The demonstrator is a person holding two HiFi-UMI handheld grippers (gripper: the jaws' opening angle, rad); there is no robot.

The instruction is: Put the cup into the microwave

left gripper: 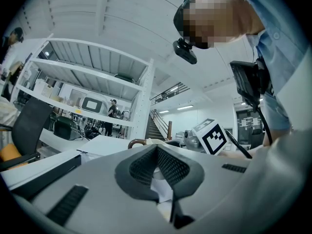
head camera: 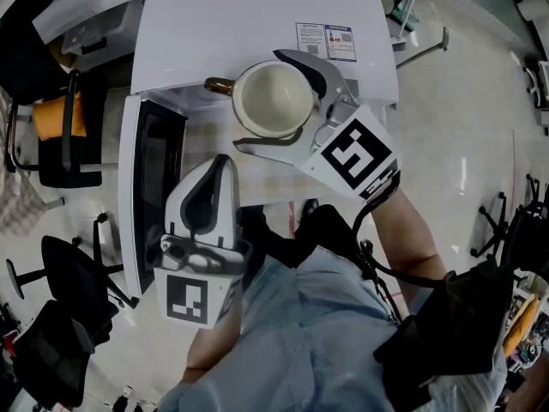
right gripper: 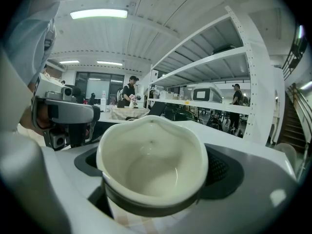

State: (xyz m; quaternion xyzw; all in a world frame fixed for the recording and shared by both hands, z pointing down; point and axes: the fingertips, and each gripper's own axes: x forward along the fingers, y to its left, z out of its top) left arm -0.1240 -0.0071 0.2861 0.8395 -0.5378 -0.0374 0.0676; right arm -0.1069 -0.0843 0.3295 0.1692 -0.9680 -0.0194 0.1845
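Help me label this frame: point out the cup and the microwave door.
cup [head camera: 273,99], head view, inside bottom of the cup.
microwave door [head camera: 159,177], head view, dark window pane of the open door.

Your table [head camera: 202,136], under a pale checked cloth, carries the white microwave [head camera: 249,33] at 12 o'clock, and its door [head camera: 137,204] stands open toward 9 o'clock.

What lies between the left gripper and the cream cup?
In the head view, only bare checked cloth and one jaw of the right gripper, which clasps the cream ceramic cup, lie between it and the left gripper.
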